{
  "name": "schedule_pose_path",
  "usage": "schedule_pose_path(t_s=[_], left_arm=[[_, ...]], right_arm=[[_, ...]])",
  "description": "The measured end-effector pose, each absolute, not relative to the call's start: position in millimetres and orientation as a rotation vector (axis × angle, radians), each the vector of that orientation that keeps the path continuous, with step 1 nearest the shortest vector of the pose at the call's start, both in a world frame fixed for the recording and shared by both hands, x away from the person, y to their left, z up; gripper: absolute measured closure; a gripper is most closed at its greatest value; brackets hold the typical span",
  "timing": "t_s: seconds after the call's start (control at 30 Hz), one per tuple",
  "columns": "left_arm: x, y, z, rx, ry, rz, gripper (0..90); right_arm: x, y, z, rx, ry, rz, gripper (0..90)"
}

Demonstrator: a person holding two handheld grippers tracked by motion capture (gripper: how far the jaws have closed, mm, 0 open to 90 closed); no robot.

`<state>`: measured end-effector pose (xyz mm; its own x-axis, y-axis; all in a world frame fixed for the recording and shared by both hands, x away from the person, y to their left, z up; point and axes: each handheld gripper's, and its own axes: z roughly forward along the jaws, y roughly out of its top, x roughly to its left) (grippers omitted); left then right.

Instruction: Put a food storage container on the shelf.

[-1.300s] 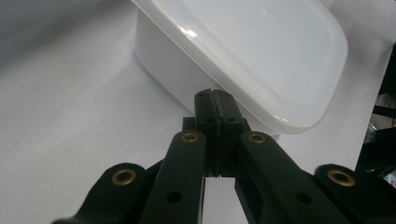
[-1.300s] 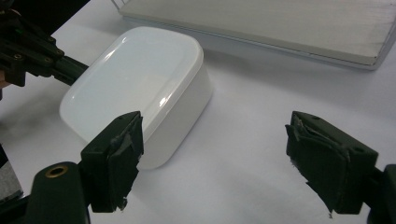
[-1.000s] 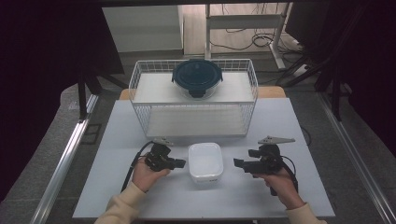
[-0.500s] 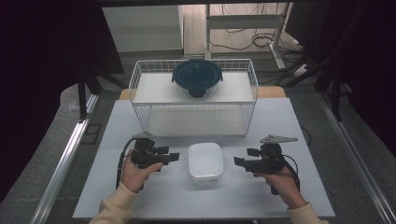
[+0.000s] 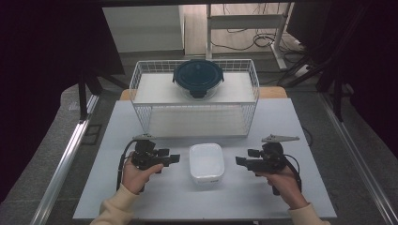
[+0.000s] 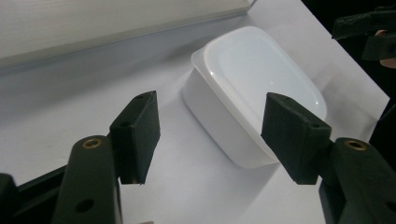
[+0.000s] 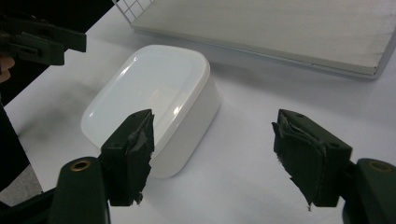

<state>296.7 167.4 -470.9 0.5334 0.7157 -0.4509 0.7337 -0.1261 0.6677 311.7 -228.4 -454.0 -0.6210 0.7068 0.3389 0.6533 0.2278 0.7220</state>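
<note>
A white lidded plastic container (image 5: 205,161) sits on the white table (image 5: 281,126) between my two grippers. My left gripper (image 5: 172,159) is a short way to its left and points at it. Its jaws have just been opening and stand open with nothing between them. In the left gripper view the container (image 6: 252,88) lies just past that gripper (image 6: 210,116). My right gripper (image 5: 241,161) is to the container's right, open and empty, and its jaws have just been closing a little. In the right gripper view the container (image 7: 149,98) lies ahead and left of that gripper (image 7: 212,135).
A white wire rack (image 5: 195,98) stands behind the container. A dark round lidded bowl (image 5: 198,78) rests on its top shelf. The rack's lower shelf board (image 7: 280,28) is close ahead of both grippers. Bare tabletop lies on either side of the hands.
My left gripper has drawn back to the left, off the container's side, leaving a small gap. The right hand and the container have stayed where they were.
</note>
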Motion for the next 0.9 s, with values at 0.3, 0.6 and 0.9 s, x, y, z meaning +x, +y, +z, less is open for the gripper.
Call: schedule_pose_path(t_s=[0.3, 0.6, 0.9], left_arm=[[300, 161, -474, 1.823, 1.210, -0.097, 36.2], [308, 157, -476, 1.742, 1.239, -0.187, 36.9], [312, 147, -485, 1.760, 1.243, -0.224, 37.5]], right_arm=[[317, -222, -453, 1.387, 2.443, 1.364, 32.8], [331, -209, -451, 1.415, 2.468, 1.376, 35.3], [346, -193, -464, 1.483, 2.534, 1.374, 39.5]])
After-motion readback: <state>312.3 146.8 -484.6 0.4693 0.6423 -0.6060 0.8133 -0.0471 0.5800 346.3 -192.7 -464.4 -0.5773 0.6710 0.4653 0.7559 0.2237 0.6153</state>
